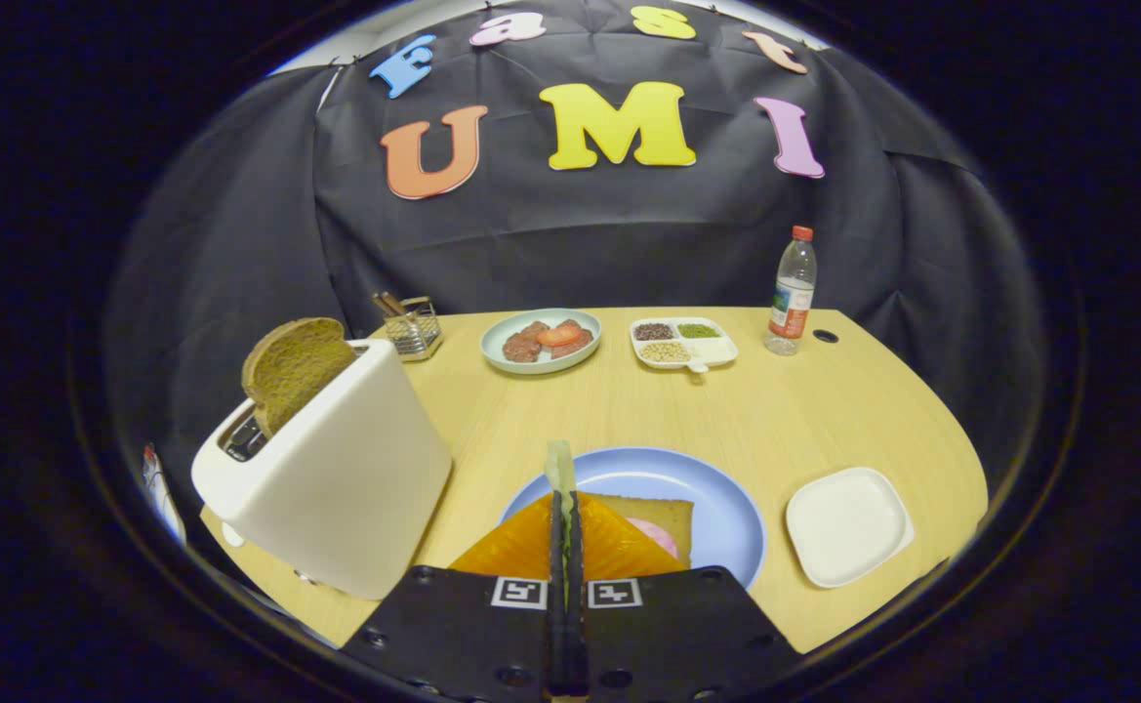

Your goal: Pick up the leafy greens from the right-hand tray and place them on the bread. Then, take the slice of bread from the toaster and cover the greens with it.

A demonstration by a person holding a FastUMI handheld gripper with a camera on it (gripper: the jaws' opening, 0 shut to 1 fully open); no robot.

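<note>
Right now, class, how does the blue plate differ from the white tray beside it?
The blue plate is round; the white tray is square with rounded corners. The blue plate carries bread and lies just ahead of the gripper, shut on a leafy green; the white tray is bare. Both sit flat on the wooden table.

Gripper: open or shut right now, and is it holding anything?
Gripper: shut on the leafy greens, held over the bread on the blue plate.
</note>
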